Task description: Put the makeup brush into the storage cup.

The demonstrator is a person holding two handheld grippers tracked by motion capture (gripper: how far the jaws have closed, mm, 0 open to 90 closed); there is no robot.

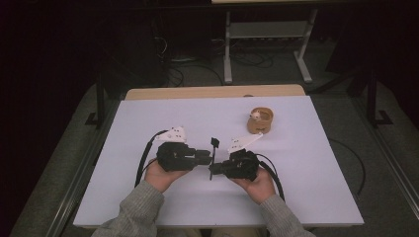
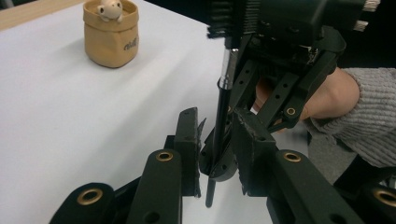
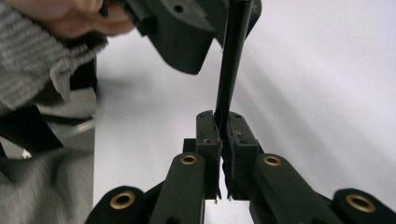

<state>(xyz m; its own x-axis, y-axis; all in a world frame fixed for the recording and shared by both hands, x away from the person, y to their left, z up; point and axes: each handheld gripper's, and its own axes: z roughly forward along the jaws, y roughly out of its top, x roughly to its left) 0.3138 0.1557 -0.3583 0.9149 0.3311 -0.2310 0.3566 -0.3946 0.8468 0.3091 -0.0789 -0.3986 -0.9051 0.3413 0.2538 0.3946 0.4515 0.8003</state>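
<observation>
Holding a thin black brush (image 1: 213,158) upright between both grippers, I see my right gripper (image 3: 223,135) pressed together on its lower handle. My left gripper (image 2: 215,140) has its jaws spread on either side of the same stem, with a gap showing on each side. The brush stands over the white table (image 1: 148,197) near its front middle, bristle head on top. Farther off, toward the table's far right, sits a tan pouch (image 1: 260,121) with a small pale figure (image 2: 110,8) inside.
</observation>
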